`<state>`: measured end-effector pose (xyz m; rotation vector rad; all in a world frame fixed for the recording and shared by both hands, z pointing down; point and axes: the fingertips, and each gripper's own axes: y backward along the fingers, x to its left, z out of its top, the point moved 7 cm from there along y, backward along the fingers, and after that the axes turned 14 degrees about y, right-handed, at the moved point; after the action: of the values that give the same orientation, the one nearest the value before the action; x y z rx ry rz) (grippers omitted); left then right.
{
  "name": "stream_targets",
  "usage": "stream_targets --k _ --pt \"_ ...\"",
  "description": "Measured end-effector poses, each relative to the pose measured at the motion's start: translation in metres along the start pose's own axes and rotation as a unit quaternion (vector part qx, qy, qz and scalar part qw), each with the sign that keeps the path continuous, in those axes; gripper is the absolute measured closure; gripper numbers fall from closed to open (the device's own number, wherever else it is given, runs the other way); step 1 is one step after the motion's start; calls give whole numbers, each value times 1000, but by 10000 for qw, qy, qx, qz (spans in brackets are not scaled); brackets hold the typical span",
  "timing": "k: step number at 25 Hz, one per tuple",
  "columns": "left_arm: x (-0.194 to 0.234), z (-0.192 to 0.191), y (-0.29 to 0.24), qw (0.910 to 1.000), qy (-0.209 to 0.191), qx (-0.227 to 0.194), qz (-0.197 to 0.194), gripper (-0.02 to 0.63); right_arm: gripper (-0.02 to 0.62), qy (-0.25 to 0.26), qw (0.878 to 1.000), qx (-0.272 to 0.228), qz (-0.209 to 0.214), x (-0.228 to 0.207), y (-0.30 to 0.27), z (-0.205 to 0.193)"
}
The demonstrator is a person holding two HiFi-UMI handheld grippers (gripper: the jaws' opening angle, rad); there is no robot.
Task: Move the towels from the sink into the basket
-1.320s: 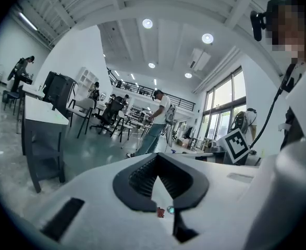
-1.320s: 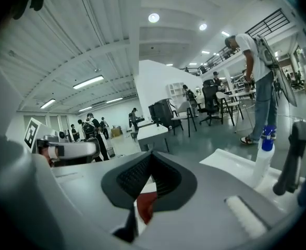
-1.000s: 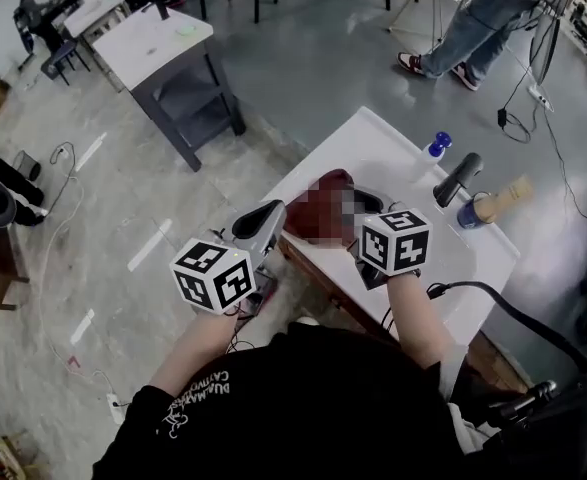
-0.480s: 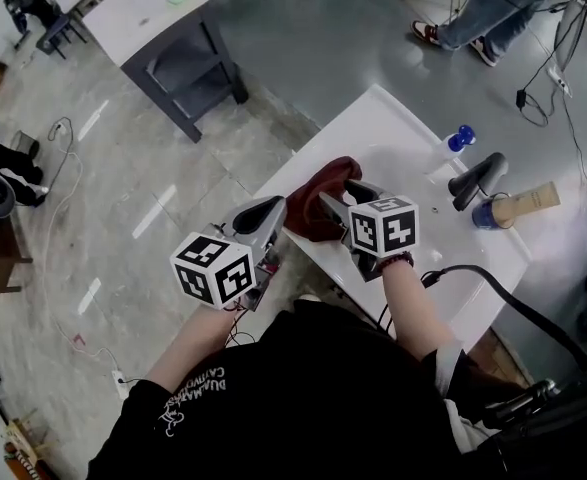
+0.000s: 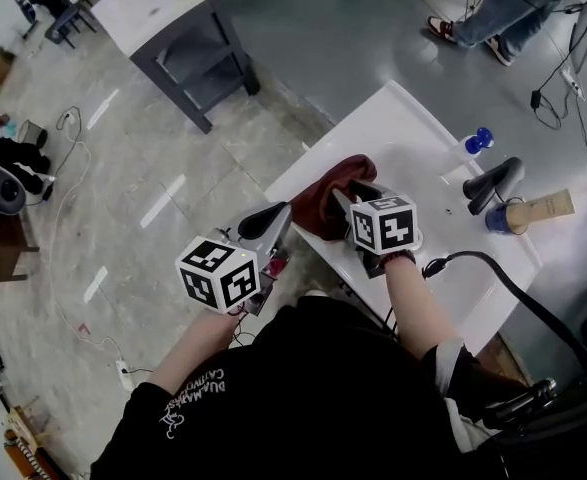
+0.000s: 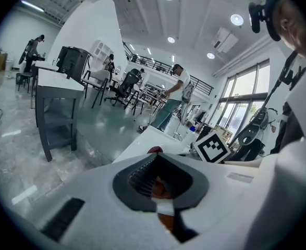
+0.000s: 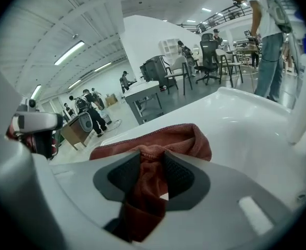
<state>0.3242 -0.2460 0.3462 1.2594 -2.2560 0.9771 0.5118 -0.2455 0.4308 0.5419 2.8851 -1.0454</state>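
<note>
The white sink [image 5: 405, 136] fills the right-centre of the head view, and the dark red towel [image 5: 335, 190] lies heaped on its near-left rim, not yet clear of it. Here's the change: the right hand-held gripper [image 5: 352, 197] has come down onto that heap, and its jaws, thrown wide a moment ago, have just been closing again. In the right gripper view the towel [image 7: 148, 151] is bunched between the right hand-held gripper [image 7: 151, 156] pads and fills the gap, so I read that as a fresh grip on the cloth. The left hand-held gripper [image 5: 276, 215] hangs lower left, off the sink's edge, jaw tips together on nothing. The faucet [image 5: 493, 181] stands well apart at right. No basket shows in any view, so the carry is still ahead.
</note>
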Motion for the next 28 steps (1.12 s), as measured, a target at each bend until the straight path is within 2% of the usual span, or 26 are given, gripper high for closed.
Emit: stream_targets --k 6,14,20,28 --pt "-2 -1 8 9999 17 -106 -42 603 503 -69 9998 9 -169 -2 5 2" --pt "-18 -14 32 9990 -116 -243 -362 603 515 198 9982 -381 -429 27 40 9" --pt "-30 -24 76 9978 -150 -433 -481 603 520 396 9952 -730 -521 74 76 19" --pt "-41 -40 164 9965 -178 -702 -415 603 523 667 9900 -1125 -523 153 118 31"
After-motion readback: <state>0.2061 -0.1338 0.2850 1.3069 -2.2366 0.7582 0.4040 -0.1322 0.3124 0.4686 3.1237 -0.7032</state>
